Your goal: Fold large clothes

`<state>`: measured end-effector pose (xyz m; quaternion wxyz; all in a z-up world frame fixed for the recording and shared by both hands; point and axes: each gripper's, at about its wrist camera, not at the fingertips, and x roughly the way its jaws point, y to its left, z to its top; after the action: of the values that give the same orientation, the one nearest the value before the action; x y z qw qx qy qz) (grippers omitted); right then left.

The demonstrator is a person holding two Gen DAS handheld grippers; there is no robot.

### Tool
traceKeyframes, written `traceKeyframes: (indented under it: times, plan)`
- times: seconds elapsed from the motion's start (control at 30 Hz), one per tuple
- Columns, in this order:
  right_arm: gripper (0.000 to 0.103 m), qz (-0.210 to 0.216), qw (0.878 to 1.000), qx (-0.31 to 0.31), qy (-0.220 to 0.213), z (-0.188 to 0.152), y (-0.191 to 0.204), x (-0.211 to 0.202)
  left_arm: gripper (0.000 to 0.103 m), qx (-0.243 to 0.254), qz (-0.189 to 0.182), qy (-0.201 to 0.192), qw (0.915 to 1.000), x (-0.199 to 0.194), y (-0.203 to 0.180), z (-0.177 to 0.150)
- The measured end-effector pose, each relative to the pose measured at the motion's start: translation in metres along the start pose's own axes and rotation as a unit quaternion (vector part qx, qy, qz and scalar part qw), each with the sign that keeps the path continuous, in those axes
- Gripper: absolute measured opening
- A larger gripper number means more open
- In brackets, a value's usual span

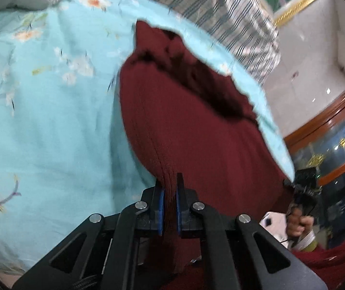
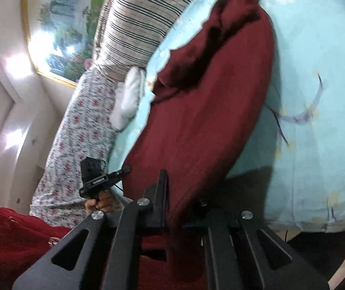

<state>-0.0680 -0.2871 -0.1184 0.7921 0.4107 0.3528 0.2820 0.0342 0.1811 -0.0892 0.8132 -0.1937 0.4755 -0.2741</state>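
The left tongs [image 1: 170, 200] are clamped on a bunched edge of the dark red garment [image 1: 191, 125], the ribbed cloth squeezed between the two blue pads [image 1: 161, 211] so that only a narrow gap stays between them. From that grip the garment runs straight ahead of the left tongs and slightly to their right, spread over the bed's pale blue flowered sheet [image 1: 51, 120], its far end crumpled into dark folds. The right tongs [image 2: 172, 205] are also closed on the garment [image 2: 208, 120]: cloth drapes over and hides the right-hand finger, while the left-hand finger stands bare against the fabric, so the pinch itself is mostly covered. Ahead of the right tongs the garment stretches away over the blue sheet [image 2: 317, 145], rumpled at its far end.

To the left of the right tongs, the other gripper's black body [image 2: 95, 178] shows with a hand [image 2: 100, 203] around its handle. Beyond it lie a small-flowered cloth [image 2: 83, 130], a white bundle [image 2: 129, 96] and a striped pillow [image 2: 133, 24] at the bed's far edge, with a gold-framed landscape picture [image 2: 58, 24] on the wall. More red fabric [image 2: 8, 236] sits at the lower left. Nothing lies on top of the garment between the two grips
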Motion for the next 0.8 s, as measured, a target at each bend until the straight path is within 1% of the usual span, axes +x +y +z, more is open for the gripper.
traceKeyframes:
  times: [0.13,0.17,0.23,0.33,0.4,0.5,0.6,0.63,0.67,0.7,0.73,0.8]
  plan:
    - [0.007,0.029,0.999,-0.017,-0.026,0.025,0.02,-0.008,0.005,0.007,-0.022,-0.036,0.9991,-0.015,-0.02,0.027]
    - [0.005,0.035,0.999,-0.023,-0.034,0.033,0.025,-0.011,0.005,0.013,-0.025,-0.048,0.9985,-0.017,-0.028,0.039]
    - [0.005,0.036,0.998,-0.037,-0.046,0.052,0.034,-0.014,0.006,0.019,-0.033,-0.063,0.9973,-0.019,-0.038,0.058]
    - [0.005,0.039,0.996,-0.046,-0.062,0.08,0.039,-0.015,0.006,0.028,-0.05,-0.09,0.9943,-0.013,-0.054,0.1]
    - [0.005,0.032,0.996,-0.051,-0.073,0.103,0.038,-0.013,0.006,0.031,-0.05,-0.098,0.9935,-0.005,-0.06,0.124]
    - [0.005,0.008,0.995,-0.048,-0.089,0.14,0.028,-0.006,0.006,0.034,-0.044,-0.109,0.9925,0.016,-0.066,0.165]
    - [0.005,-0.028,0.994,-0.027,-0.101,0.179,0.006,0.004,0.006,0.023,-0.036,-0.108,0.9933,0.048,-0.062,0.202]
    - [0.005,-0.046,0.994,-0.019,-0.101,0.191,-0.003,0.008,0.006,0.018,-0.032,-0.104,0.9938,0.059,-0.056,0.212]
    - [0.005,-0.072,0.992,-0.01,-0.1,0.203,-0.012,0.014,0.006,0.01,-0.02,-0.099,0.9948,0.078,-0.049,0.226]
    - [0.005,-0.099,0.99,0.004,-0.096,0.214,-0.025,0.021,0.006,0.004,-0.014,-0.096,0.9953,0.089,-0.041,0.232]
    - [0.005,-0.124,0.988,0.019,-0.091,0.223,-0.039,0.028,0.006,-0.005,-0.003,-0.087,0.9962,0.108,-0.032,0.243]
    - [0.005,-0.159,0.983,0.043,-0.082,0.234,-0.066,0.042,0.006,-0.018,0.02,-0.075,0.9968,0.133,-0.015,0.254]
